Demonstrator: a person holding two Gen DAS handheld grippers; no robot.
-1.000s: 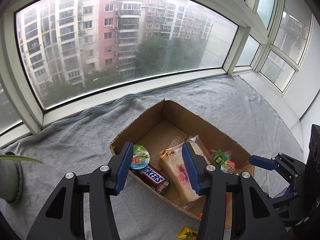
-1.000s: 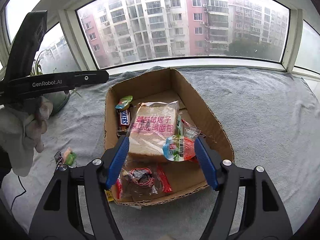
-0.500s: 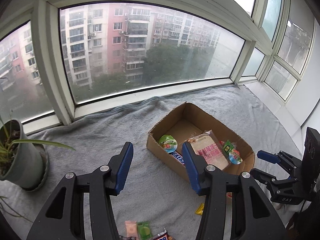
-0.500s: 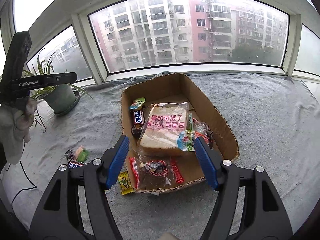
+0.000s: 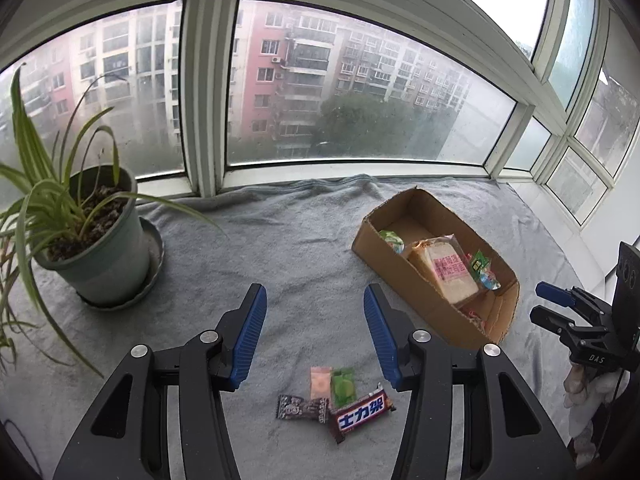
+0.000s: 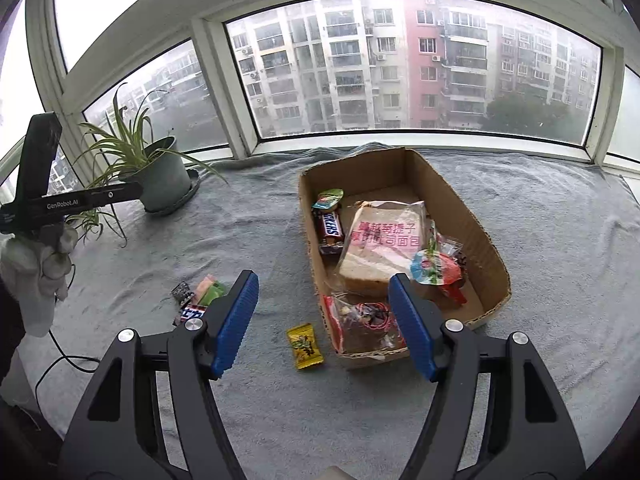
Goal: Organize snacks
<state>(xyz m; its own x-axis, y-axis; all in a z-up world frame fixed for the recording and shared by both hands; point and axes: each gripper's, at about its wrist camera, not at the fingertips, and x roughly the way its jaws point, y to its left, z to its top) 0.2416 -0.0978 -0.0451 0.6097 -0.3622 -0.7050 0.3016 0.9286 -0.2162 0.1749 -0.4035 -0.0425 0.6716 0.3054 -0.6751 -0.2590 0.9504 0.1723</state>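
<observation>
Snacks partly sorted: brown cardboard box [image 6: 476, 236] on grey towel holds clear-bagged bread loaf [image 6: 380, 248]; brown chocolate bar [image 5: 360, 410] and small yellow packet [image 6: 305, 345] lie outside, left of box. Left gripper [image 5: 312, 332] hangs above that bar, fingers spread, empty. Right gripper [image 6: 322, 322] over box's near end, fingers spread, empty.

Plant, towel and window

At the left of the frame we see a potted plant [image 5: 92, 240] in a grey-green pot on its saucer [image 5: 154, 256], standing on the grey towel [image 5: 280, 248]; across the top, the window [image 5: 352, 92] shows apartment blocks [image 6: 400, 60].
</observation>
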